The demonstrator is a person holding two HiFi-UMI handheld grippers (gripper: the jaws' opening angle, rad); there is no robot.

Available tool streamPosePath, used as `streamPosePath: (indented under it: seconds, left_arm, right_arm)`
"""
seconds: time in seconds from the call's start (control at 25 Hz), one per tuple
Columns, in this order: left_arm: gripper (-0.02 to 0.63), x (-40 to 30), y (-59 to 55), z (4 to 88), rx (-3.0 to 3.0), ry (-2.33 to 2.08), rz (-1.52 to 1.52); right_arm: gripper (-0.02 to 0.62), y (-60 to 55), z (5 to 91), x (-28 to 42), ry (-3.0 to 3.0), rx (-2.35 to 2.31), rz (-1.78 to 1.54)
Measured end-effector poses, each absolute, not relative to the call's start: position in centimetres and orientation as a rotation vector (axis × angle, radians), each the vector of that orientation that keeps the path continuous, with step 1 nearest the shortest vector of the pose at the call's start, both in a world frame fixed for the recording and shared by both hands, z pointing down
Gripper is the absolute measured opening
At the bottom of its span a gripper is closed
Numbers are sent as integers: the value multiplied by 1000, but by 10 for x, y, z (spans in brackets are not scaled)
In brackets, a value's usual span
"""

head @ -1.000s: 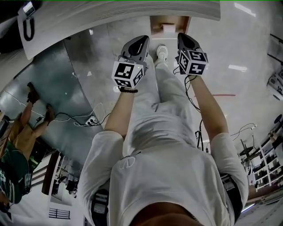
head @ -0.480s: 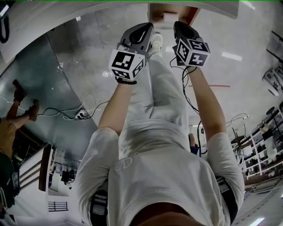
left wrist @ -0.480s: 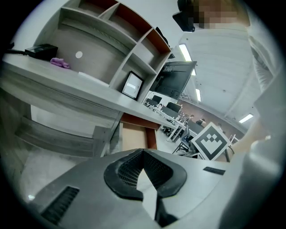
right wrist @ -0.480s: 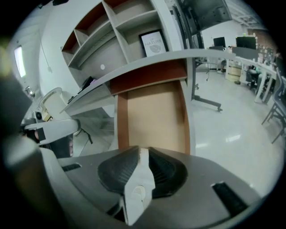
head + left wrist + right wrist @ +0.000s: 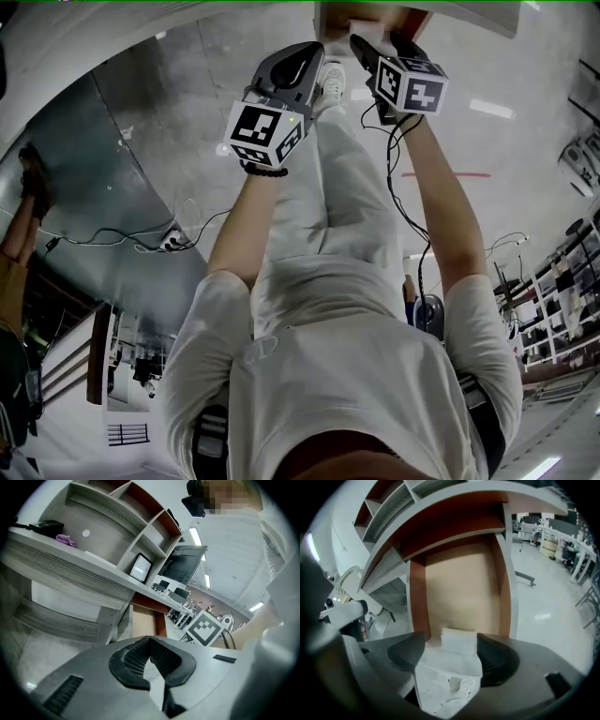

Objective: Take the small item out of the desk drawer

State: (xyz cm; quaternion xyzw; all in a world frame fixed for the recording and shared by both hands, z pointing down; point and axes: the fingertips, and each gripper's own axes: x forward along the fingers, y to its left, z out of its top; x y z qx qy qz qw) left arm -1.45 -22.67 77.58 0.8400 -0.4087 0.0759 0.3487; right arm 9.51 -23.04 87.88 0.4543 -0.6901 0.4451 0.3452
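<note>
the right gripper has its fingers wide apart, and they have just been opening. a small white item shows in the gap between them. it lies at the near end of the open drawer, just behind the drawer's front edge. the fingers do not squeeze it. in the head view the right gripper tips steeply down over the brown drawer, at the end of a long, straight arm. the left gripper has its finger tips pressed together, with nothing between them. in the head view the left gripper is just beside the right one, a bit nearer the person. it points flatter, toward the edge of the grey desk, and that arm is stretched out too.
</note>
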Motion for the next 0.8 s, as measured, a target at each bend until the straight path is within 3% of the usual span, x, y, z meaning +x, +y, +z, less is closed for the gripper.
streamPosePath:
  seconds: [0.8]
  left_arm:
    - [0, -17, -238, 809, 2112, -1120, 261]
  right_arm:
    - [350, -234, 916, 99, -1657, 1119, 1204]
